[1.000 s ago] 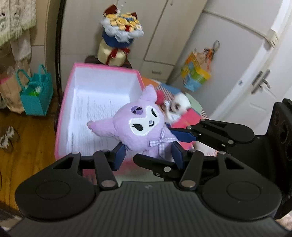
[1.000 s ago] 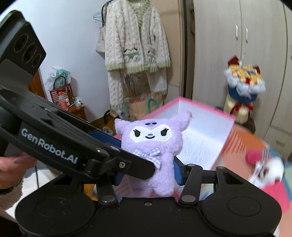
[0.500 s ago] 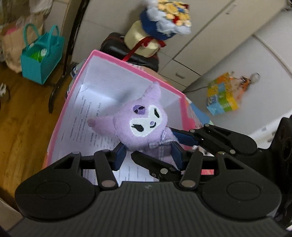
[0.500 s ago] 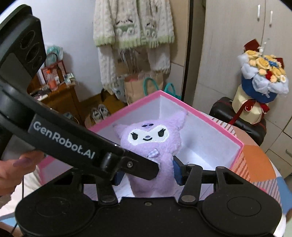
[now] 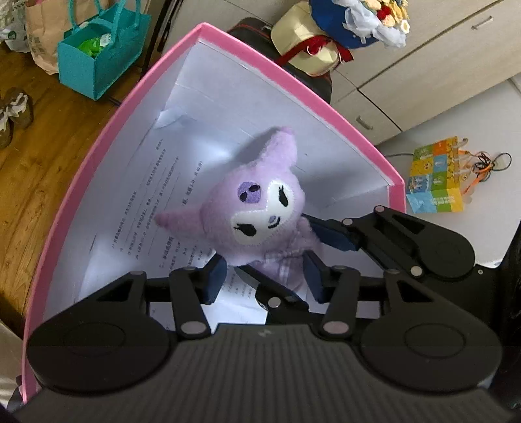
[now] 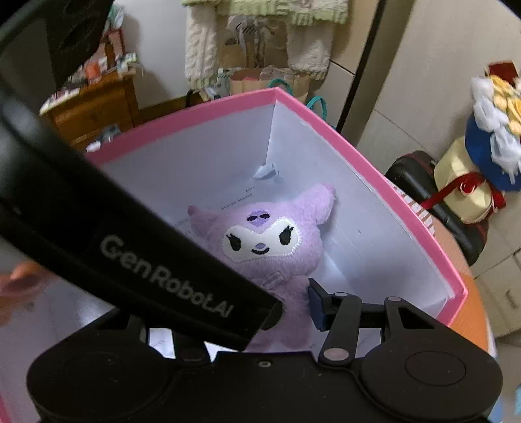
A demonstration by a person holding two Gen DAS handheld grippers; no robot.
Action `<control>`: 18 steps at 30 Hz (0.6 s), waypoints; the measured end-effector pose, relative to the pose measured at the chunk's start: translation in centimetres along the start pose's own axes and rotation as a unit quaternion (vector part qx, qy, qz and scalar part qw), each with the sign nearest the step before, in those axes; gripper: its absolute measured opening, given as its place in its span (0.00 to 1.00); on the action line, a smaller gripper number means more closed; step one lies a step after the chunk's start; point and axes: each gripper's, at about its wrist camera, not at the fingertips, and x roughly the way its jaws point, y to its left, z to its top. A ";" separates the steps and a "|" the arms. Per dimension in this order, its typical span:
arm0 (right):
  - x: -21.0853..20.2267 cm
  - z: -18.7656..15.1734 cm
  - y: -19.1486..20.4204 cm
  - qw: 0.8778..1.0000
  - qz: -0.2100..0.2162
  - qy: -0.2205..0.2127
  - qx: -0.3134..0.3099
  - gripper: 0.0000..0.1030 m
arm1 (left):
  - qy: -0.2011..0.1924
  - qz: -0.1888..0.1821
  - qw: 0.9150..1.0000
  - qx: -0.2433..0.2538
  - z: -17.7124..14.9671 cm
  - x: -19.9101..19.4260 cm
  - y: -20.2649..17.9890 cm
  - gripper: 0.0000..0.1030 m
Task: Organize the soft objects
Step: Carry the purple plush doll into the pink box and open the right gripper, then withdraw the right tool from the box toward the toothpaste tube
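Observation:
A purple plush toy with a white face sits low inside the pink box, over printed paper on its floor. My left gripper has its blue pads on either side of the plush's body with a gap on the left. The right gripper reaches in from the right against the plush's side. In the right wrist view the plush lies between my right gripper's jaws; the left gripper's black body hides the left finger. The pink box surrounds it.
A bouquet in gold wrap stands on a dark case behind the box. A teal bag sits on the wood floor at left. A colourful paper bag hangs on the white cabinet at right. A wooden dresser stands beyond the box.
Both grippers have carried the plush from above the table down into the pink box. The plush now sits close to the paper on the box floor.

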 end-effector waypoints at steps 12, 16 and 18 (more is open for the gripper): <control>-0.2 1.0 1.2 0.995 -0.097 0.021 -0.025 0.64 | -0.024 -0.009 0.999 0.019 -0.3 -0.7 0.1 0.51; -3.2 -0.3 2.7 0.995 -0.102 -0.022 -0.007 0.64 | -0.057 -0.014 0.996 0.068 -1.9 -3.0 -0.6 0.52; -5.3 -1.3 3.2 0.995 -0.094 -0.043 0.007 0.65 | -0.075 -0.009 0.992 0.097 -2.7 -4.4 -1.2 0.53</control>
